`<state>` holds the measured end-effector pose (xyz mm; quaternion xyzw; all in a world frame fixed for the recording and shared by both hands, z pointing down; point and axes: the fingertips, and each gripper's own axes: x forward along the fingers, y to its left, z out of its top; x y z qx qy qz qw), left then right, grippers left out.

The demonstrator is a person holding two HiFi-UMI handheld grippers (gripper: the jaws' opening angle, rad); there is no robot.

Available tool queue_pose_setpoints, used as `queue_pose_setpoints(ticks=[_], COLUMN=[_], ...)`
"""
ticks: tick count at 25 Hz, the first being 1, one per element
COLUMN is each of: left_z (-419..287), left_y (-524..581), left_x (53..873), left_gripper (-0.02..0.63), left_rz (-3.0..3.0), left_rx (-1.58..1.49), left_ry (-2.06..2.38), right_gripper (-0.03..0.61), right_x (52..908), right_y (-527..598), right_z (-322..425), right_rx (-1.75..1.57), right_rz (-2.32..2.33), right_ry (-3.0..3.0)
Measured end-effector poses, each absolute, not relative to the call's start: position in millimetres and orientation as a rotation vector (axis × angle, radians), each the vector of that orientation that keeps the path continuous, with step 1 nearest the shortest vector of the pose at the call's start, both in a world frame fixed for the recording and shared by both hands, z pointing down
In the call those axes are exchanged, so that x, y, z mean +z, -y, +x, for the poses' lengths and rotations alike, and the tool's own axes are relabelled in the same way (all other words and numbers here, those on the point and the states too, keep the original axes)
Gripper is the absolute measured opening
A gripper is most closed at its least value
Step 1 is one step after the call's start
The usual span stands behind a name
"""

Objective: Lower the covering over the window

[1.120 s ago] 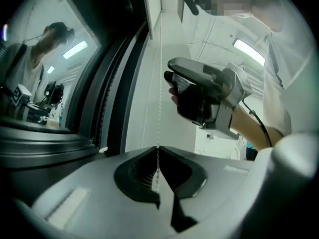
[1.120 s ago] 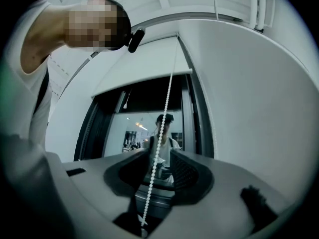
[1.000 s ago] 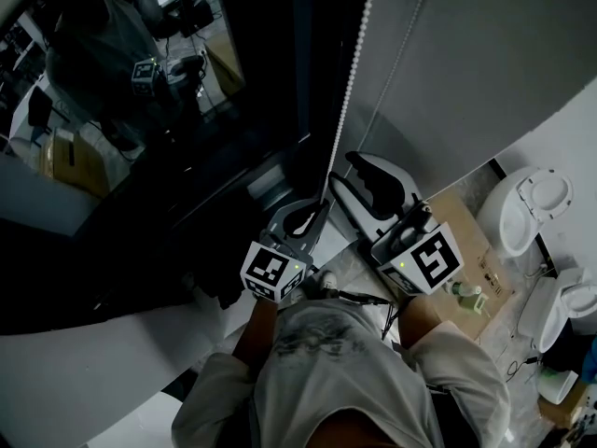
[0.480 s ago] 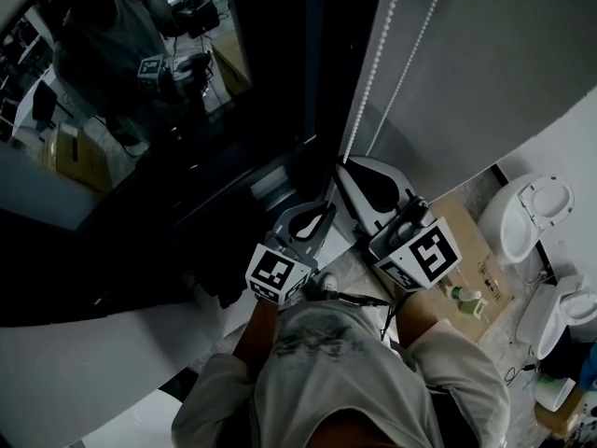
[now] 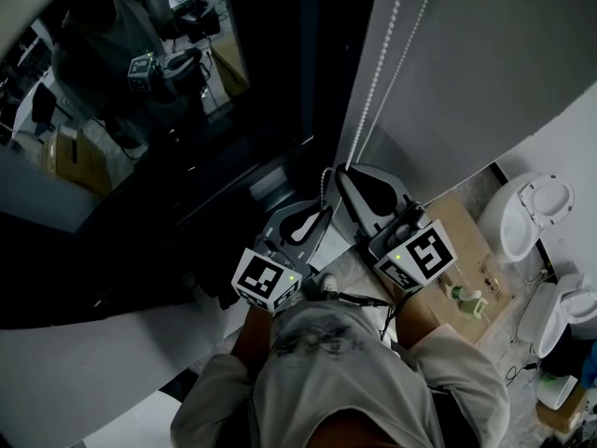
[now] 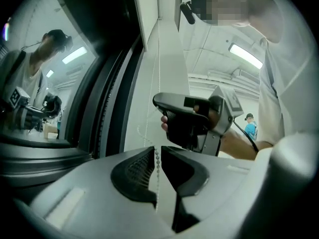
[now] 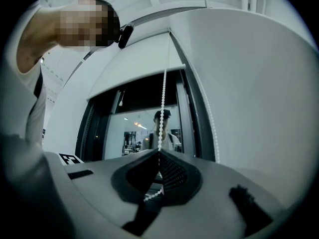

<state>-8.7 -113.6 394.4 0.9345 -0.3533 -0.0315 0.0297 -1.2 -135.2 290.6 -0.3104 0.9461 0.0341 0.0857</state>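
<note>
A white bead chain hangs beside the grey roller blind, which covers the right part of the dark window. My right gripper is shut on the chain, which runs taut up from its tips; a loose end dangles below the jaws. Lower and to the left, my left gripper has just been opening. In the left gripper view the chain hangs in the narrow gap between its jaws, and the pads do not press on it. A slack loop of chain lies over its tips.
The dark window frame stands just left of the chain. The glass reflects the person and the grippers. On the floor at the right are white toilet bowls, a flat cardboard sheet and a small green bottle.
The right gripper, wide open a second ago, has shut on the chain. The left gripper's jaws have parted slightly, and the chain above it has gone from taut to a slack loop.
</note>
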Motion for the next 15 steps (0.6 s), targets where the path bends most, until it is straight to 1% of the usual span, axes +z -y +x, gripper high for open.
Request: queue_pose_setpoints(ticks=[7,15], left_z=[-17.5,-23.9], left_y=[112.5,119.2], left_x=[354.2,325.2], left_gripper=[0.063,0.074], left_rz=[2.902,2.921], left_rx=[-0.216,-0.264], left_ry=[1.099,1.127], right_gripper=[0.017,0.017], right_x=[310.6,337.4], right_y=[138.6,138.2], right_z=[-1.9,-8.4], right_rx=[0.071,-0.009], right_rz=[-0.948,-0.941], right_ry=[-2.869,-2.923])
